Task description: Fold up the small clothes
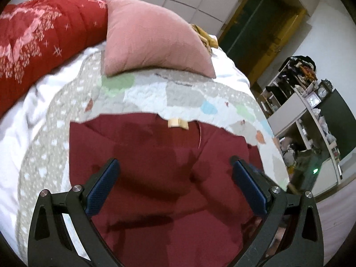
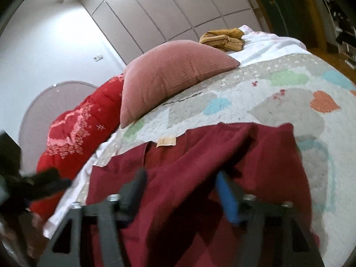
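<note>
Quilted bed [image 1: 155,93]: maroon garment [image 1: 160,178] spread flat, pink pillow [image 1: 153,37] behind

Motion blur smears the right gripper [image 2: 180,184]; the maroon garment [image 2: 189,166] runs off-frame.

The garment [image 1: 155,166] is plain dark maroon with a small tan label [image 1: 177,123] at its edge; the quilt [image 1: 189,93] beneath is pale grey and white, patched with green, blue and orange shapes; the pillow [image 1: 151,37] is dusty pink with fine ribbing; the blanket [image 1: 44,37] is bright red with pink-white hearts and stars; a mustard cloth [image 2: 222,39] has stripes; the gripper pads [image 1: 104,184] are blue.
</note>
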{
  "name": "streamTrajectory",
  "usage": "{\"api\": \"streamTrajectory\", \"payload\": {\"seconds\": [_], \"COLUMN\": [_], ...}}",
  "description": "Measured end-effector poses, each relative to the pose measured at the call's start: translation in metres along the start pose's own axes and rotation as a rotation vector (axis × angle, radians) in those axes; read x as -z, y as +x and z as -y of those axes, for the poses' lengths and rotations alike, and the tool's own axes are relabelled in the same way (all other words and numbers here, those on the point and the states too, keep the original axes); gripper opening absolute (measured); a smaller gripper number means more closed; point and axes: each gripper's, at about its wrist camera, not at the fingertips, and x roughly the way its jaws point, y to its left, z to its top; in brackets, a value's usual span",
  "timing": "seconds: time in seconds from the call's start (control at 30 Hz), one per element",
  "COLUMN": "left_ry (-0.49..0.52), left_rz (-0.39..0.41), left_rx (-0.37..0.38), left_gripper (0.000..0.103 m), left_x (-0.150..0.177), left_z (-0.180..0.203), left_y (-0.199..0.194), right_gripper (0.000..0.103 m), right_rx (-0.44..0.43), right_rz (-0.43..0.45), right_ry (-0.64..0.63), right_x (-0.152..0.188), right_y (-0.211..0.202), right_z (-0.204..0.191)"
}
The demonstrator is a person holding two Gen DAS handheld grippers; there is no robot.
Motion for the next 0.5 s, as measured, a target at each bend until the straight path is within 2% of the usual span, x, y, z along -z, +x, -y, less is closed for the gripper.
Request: {"api": "streamTrajectory", "payload": {"seconds": [0.03,0.13,0.23,0.27,0.33,0.37,0.5], "left_ry": [-0.006,-0.033,-0.065,-0.080,-0.106,-0.113,-0.160], "left_rz": [0.006,0.022,0.010,0.001,-0.020,-0.026,-0.041], "left_rx": [0.005,0.001,-0.024,-0.027,-0.021,-0.018,-0.008], "left_gripper": [0.102,0.102,0.102,0.102,0.102,0.102,0.102], "left_x": [-0.003,-0.008,-0.006,-0.003,0.003,0.005,0.013], "left_z": [-0.002,-0.014,-0.030,-0.037,-0.049,-0.053,-0.069], "left_y": [-0.003,-0.010,-0.010,-0.009,-0.006,-0.005,0.001], "right_gripper": [0.031,0.031,0.032,0.034,0.050,0.052,0.058], "right_rx": [-0.005,-0.083,-0.186,-0.223,-0.284,-0.305,-0.289], "right_rz": [-0.004,0.008,-0.047,-0.090,-0.156,-0.173,-0.152], "right_ry": [-0.018,-0.114,-0.270,-0.295,-0.300,-0.286,-0.243], "right_x": [-0.002,0.004,0.022,0.028,0.034,0.036,0.037], "right_y": [0.005,0.007,0.011,0.015,0.017,0.015,-0.005], "right_z": [-0.005,-0.034,-0.075,-0.085,-0.092,-0.092,-0.080]}}
